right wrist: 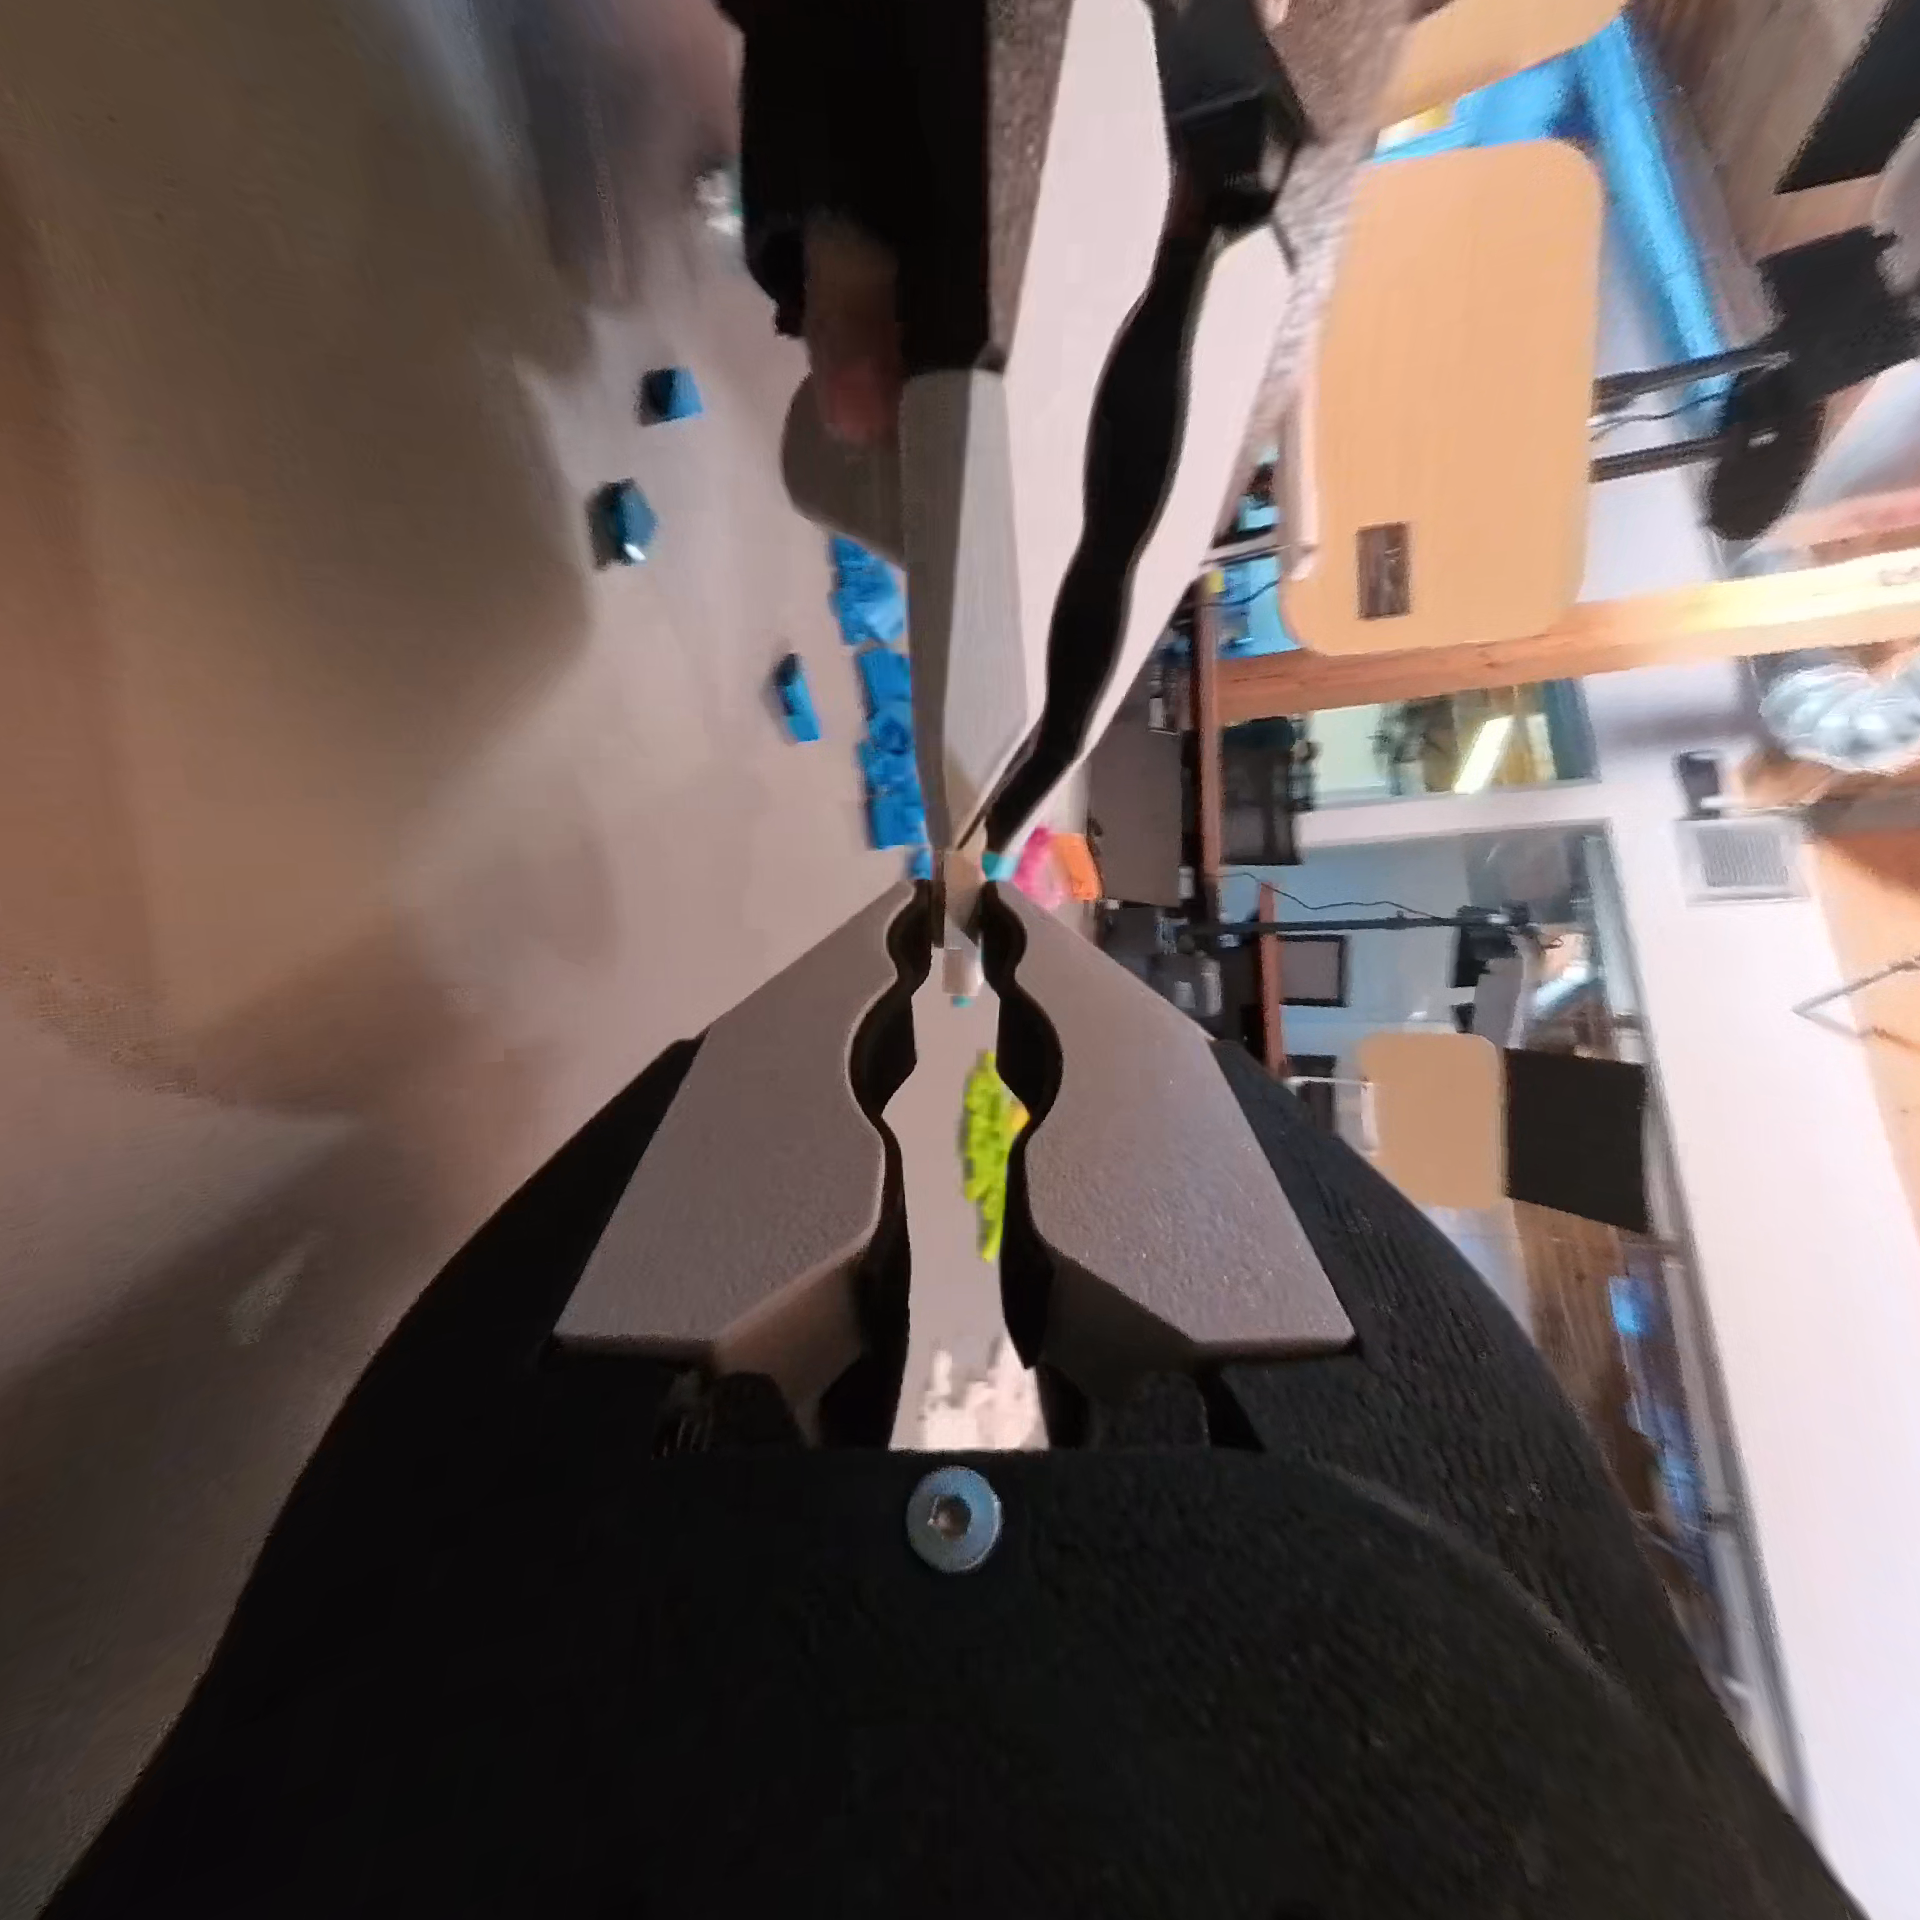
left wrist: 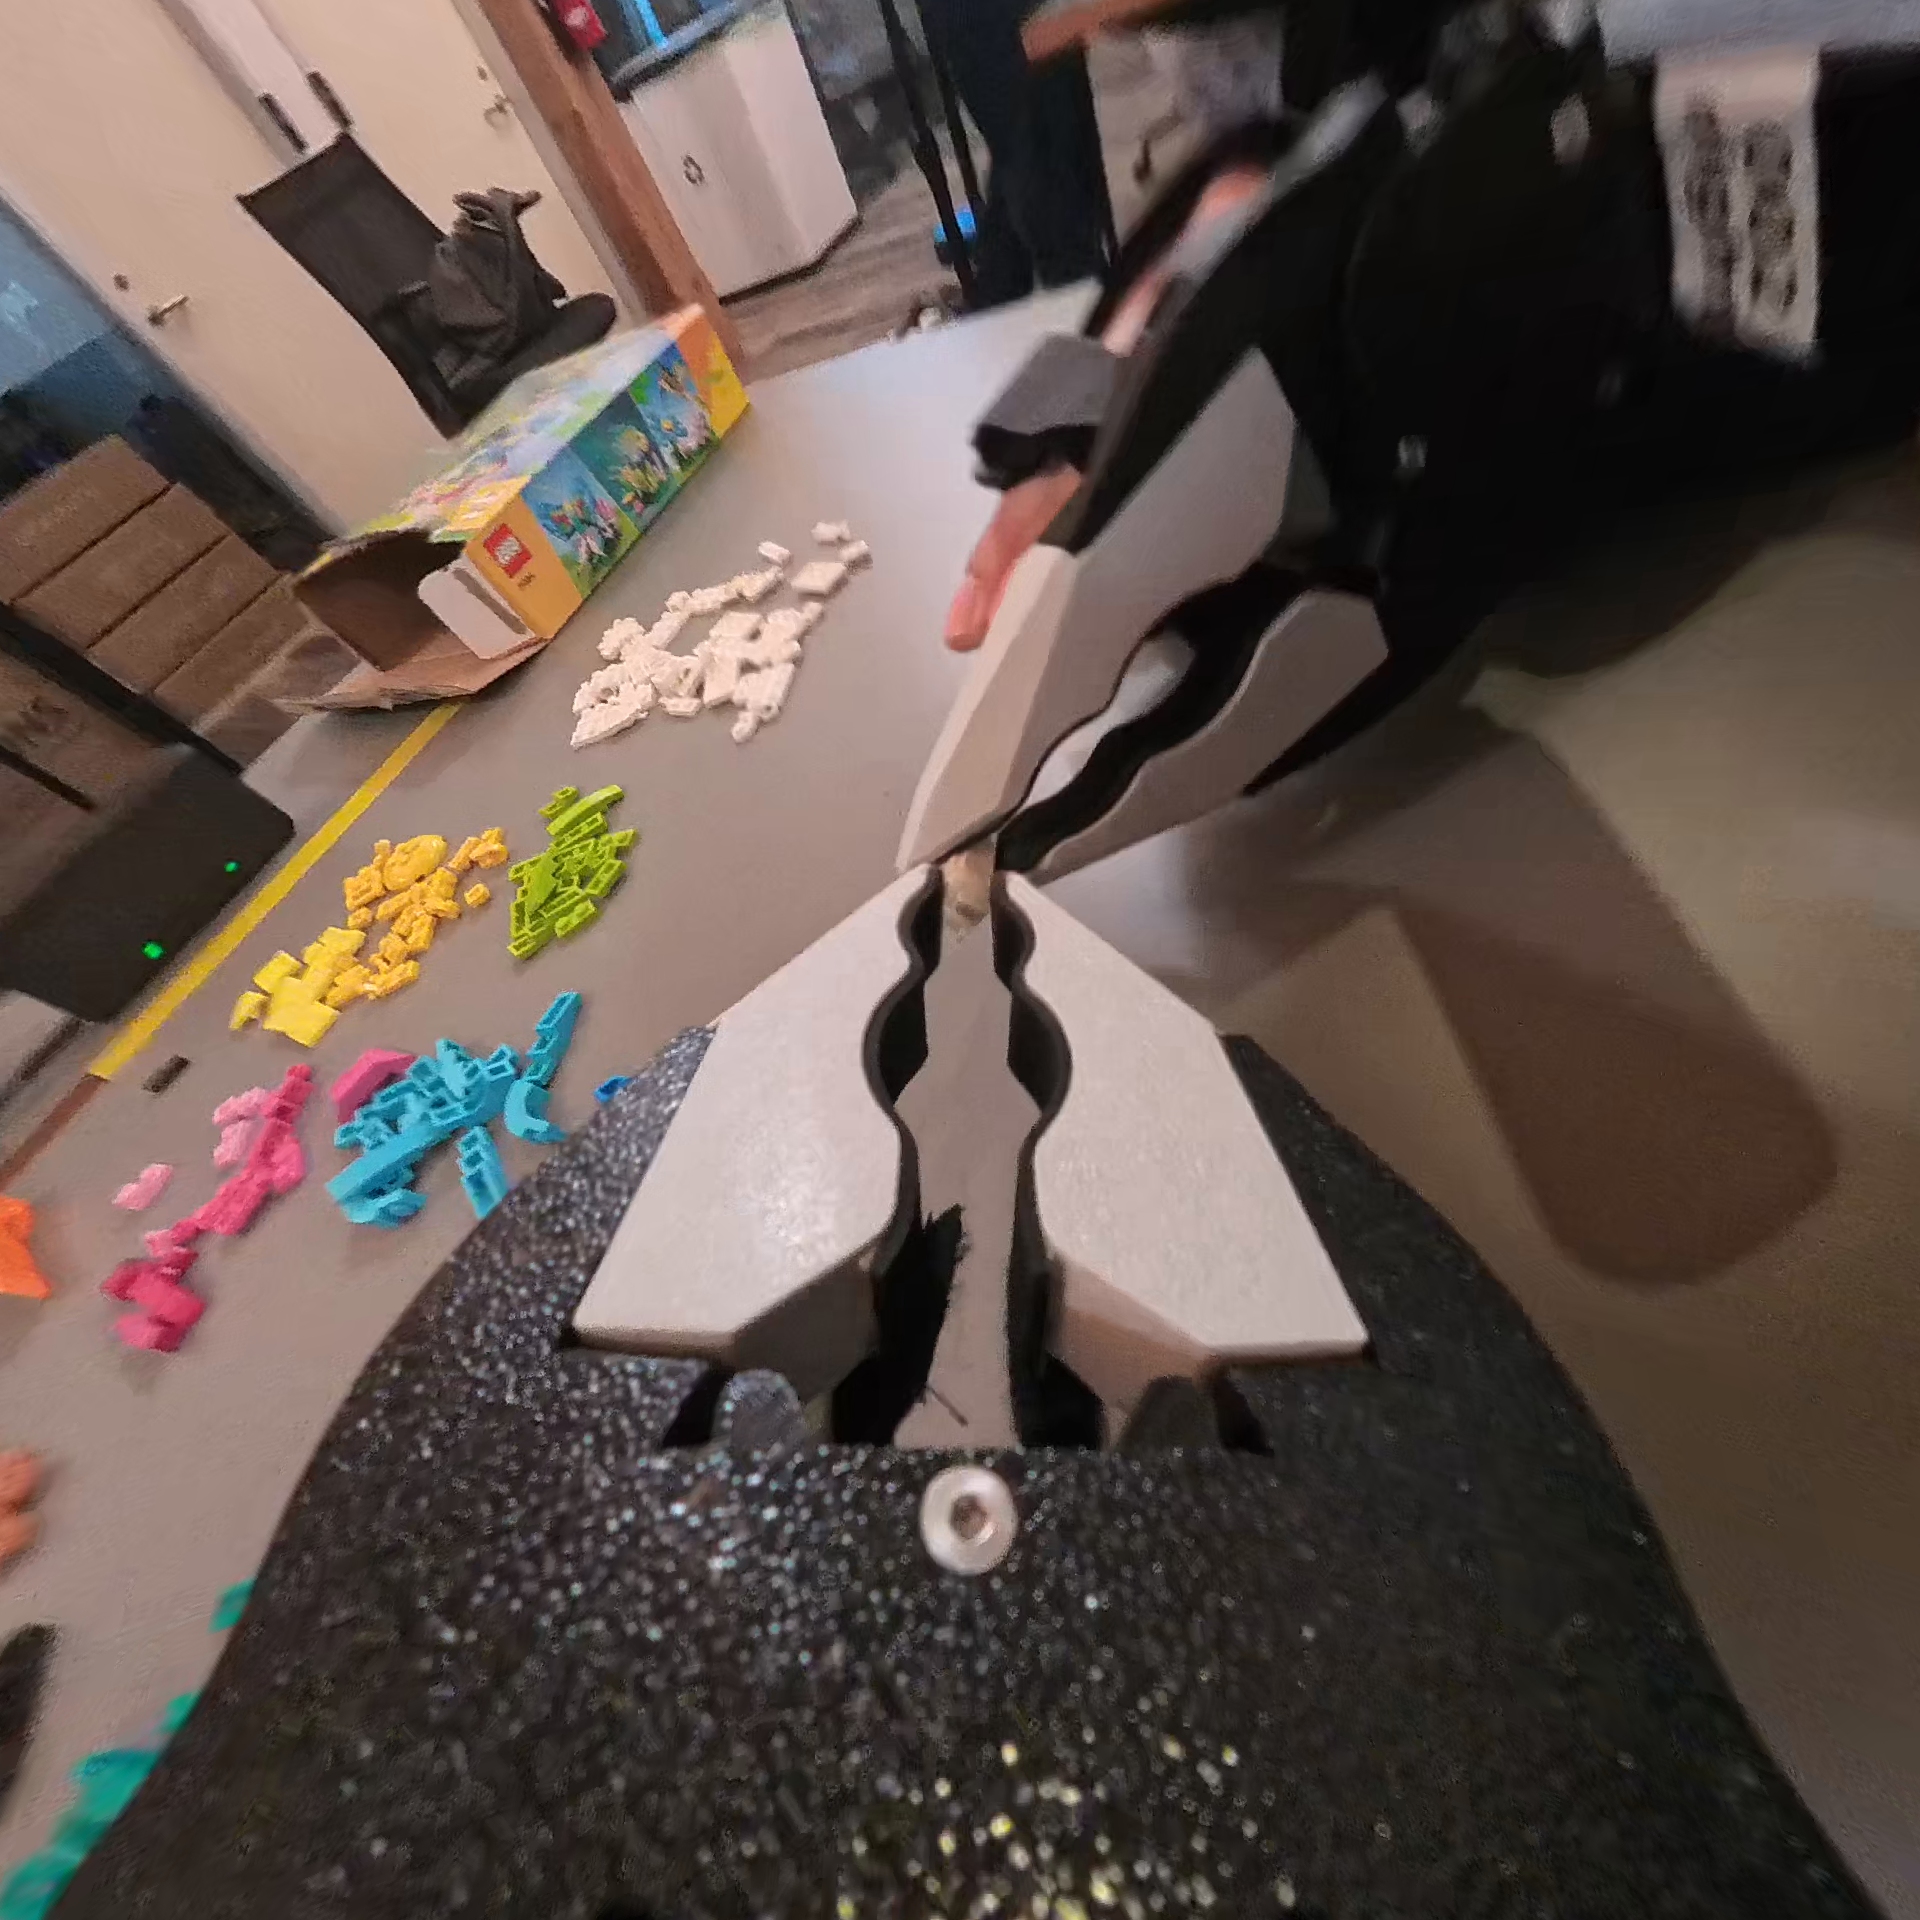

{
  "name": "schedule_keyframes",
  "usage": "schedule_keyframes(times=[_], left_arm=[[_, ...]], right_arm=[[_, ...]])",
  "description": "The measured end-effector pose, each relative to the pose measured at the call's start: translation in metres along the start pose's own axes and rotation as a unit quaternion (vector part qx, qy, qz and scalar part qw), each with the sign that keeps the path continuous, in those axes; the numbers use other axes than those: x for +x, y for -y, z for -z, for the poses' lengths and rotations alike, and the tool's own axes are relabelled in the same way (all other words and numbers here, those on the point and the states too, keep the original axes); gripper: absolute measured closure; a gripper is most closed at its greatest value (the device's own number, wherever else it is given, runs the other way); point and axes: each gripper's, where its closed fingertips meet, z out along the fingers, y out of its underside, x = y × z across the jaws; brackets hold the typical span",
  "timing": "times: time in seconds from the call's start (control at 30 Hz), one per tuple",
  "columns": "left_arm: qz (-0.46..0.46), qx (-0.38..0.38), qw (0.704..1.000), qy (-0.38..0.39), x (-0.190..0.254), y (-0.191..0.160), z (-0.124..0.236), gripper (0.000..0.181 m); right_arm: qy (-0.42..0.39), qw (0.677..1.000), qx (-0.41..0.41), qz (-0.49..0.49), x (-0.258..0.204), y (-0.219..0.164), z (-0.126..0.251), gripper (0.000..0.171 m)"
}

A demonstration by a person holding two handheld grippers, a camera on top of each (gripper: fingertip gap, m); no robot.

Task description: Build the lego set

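Both grippers meet tip to tip above the worktop (left wrist: 1558, 1039), each closed on a small pale piece. The left gripper (left wrist: 961, 909) has its fingers drawn nearly together, pinching a small whitish brick (left wrist: 961, 906) at the very tips. The right gripper (right wrist: 951, 914) is likewise clamped on a small pale piece with a teal end (right wrist: 961, 971); whether the two grippers hold one joined part or two separate ones cannot be told — motion blur obscures the contact.

Step in hand, by my judgement: mating two small elements in mid-air, early in the build, since no sizeable assembly is visible.

To the left of the left gripper the stock lies sorted by colour: white bricks (left wrist: 717, 644) farthest ahead, then lime (left wrist: 571, 873), yellow (left wrist: 364, 935), light blue (left wrist: 447, 1122) and pink (left wrist: 208, 1216) nearer. The opened set box (left wrist: 561, 499) lies beyond them.

The next move calls for squaring stud to socket and pressing the tips together firmly, without letting either piece twist out.
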Motion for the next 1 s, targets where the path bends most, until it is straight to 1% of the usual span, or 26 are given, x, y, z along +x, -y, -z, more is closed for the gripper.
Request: schedule_keyframes(times=[0.07, 0.1, 0.2, 0.33, 0.5, 0.6, 0.7, 0.73, 0.83, 1.0], left_arm=[[0.062, 0.006, 0.998, -0.010, -0.005, 0.000, 0.002, 0.166], [0.087, 0.014, 0.996, -0.021, -0.005, 0.001, 0.003, 0.167], [0.161, 0.058, 0.983, -0.065, -0.003, 0.012, 0.007, 0.172], [0.214, 0.085, 0.968, -0.094, -0.003, 0.018, 0.011, 0.179], [0.206, 0.074, 0.972, -0.086, -0.004, 0.014, 0.009, 0.181], [0.210, 0.076, 0.972, -0.078, -0.007, 0.014, 0.010, 0.174], [0.230, 0.089, 0.963, -0.106, -0.002, 0.018, 0.012, 0.178], [0.232, 0.091, 0.962, -0.108, -0.002, 0.019, 0.012, 0.176], [0.226, 0.088, 0.965, -0.100, -0.003, 0.018, 0.012, 0.175], [0.215, 0.086, 0.967, -0.102, -0.002, 0.019, 0.012, 0.181]], right_arm=[[-0.039, 0.999, 0.001, 0.029, 0.010, -0.003, 0.002, 0.164], [-0.049, 0.998, 0.004, 0.042, 0.013, -0.003, 0.003, 0.164], [-0.068, 0.995, 0.012, 0.070, 0.017, 0.000, 0.007, 0.164], [-0.079, 0.993, 0.016, 0.083, 0.019, 0.003, 0.009, 0.164], [-0.074, 0.994, 0.017, 0.082, 0.017, 0.003, 0.009, 0.164], [-0.082, 0.993, 0.017, 0.089, 0.019, 0.004, 0.010, 0.164], [-0.093, 0.991, 0.016, 0.099, 0.021, 0.005, 0.010, 0.164], [-0.097, 0.990, 0.016, 0.099, 0.023, 0.005, 0.011, 0.164], [-0.104, 0.989, 0.014, 0.099, 0.026, 0.004, 0.011, 0.163], [-0.106, 0.989, 0.016, 0.102, 0.026, 0.006, 0.011, 0.164]])
